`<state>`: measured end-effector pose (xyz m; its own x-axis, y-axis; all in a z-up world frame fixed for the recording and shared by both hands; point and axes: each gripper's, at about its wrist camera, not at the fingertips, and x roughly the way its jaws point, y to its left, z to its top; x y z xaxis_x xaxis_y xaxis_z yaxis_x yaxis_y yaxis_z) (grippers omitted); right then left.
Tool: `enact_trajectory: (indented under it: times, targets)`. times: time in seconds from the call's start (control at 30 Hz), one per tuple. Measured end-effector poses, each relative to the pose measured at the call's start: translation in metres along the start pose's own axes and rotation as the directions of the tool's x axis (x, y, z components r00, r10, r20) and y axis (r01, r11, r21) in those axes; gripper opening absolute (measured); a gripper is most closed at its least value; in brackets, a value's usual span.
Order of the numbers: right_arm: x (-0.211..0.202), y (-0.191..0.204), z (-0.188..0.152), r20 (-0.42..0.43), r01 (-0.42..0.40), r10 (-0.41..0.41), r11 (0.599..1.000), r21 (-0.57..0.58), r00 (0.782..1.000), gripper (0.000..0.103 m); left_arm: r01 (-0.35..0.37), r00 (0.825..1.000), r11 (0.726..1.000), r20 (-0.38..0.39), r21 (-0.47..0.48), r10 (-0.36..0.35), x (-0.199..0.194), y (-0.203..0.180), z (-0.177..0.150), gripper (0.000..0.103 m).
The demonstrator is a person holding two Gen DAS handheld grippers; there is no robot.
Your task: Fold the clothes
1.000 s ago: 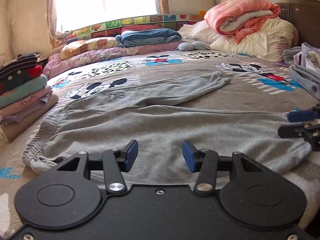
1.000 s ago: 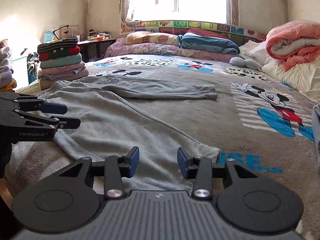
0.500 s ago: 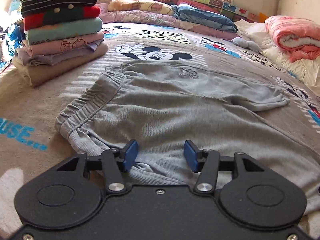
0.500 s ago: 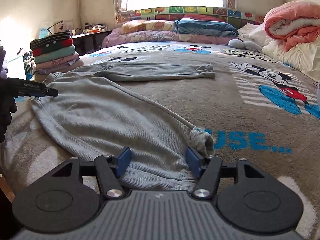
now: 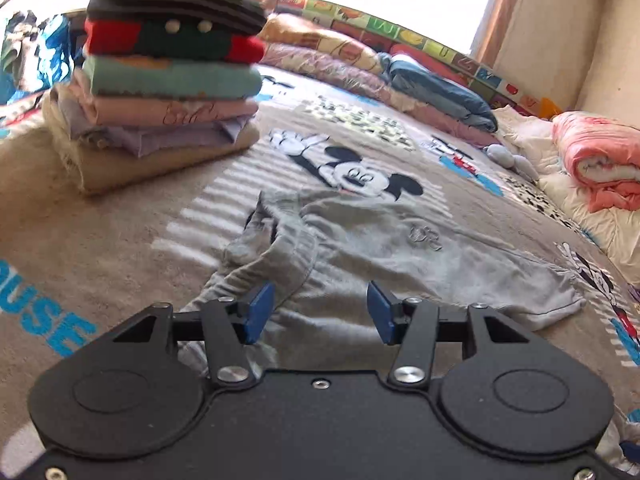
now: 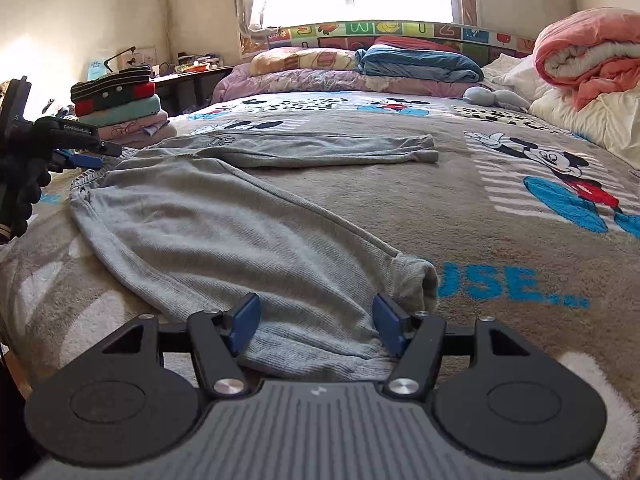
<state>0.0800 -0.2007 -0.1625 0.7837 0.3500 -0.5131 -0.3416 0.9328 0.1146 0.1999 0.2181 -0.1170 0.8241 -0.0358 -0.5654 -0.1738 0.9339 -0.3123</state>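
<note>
Grey trousers (image 6: 208, 216), legs lengthwise rightward

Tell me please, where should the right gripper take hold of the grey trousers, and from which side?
Probably at the near leg's cuff, coming in low from the bed's near edge. The grey trousers lie flat, so only the thicker hem gives an edge to pinch. The right gripper already straddles that leg end, jaws opening, pads not pressing it.
</note>
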Motion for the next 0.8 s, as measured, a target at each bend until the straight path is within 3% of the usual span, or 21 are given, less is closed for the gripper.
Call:
enact_trajectory:
  times: [0.03,0.1,0.2,0.37,0.47,0.63,0.8]
  targets:
    - [0.001,0.0,0.0,0.001,-0.003,0.003,1.0,0.001,1.0,0.065,-0.004,1.0,0.999,-0.031,-0.039,0.003,0.008,0.007,-0.001,0.05]
    - [0.002,0.001,-0.001,0.001,-0.001,0.001,1.0,-0.01,1.0,0.066,0.024,1.0,0.994,0.01,-0.106,-0.023,0.001,0.011,0.004,0.05]
    - [0.003,0.002,-0.001,0.001,0.002,-0.002,1.0,-0.024,1.0,0.067,0.079,0.992,0.992,0.104,-0.102,-0.069,-0.016,0.008,0.011,0.052]
    - [0.004,0.001,-0.001,0.0,-0.003,0.003,0.999,-0.033,1.0,0.068,0.011,1.0,0.994,0.017,-0.108,-0.009,-0.002,0.017,0.002,0.055]
    - [0.003,0.002,0.0,-0.003,-0.004,0.004,0.999,-0.048,1.0,0.068,0.033,0.997,0.999,0.075,-0.042,-0.03,-0.024,0.01,0.004,0.055]
    - [-0.01,0.005,0.003,0.011,-0.021,0.022,0.997,-0.074,1.0,0.068,-0.011,0.99,0.998,0.139,0.059,0.003,-0.053,0.011,-0.002,0.056]
    - [-0.036,0.025,0.004,0.047,-0.008,0.021,0.966,-0.257,0.999,0.068,-0.059,0.989,0.98,0.142,0.188,0.032,-0.07,0.013,-0.017,0.06]
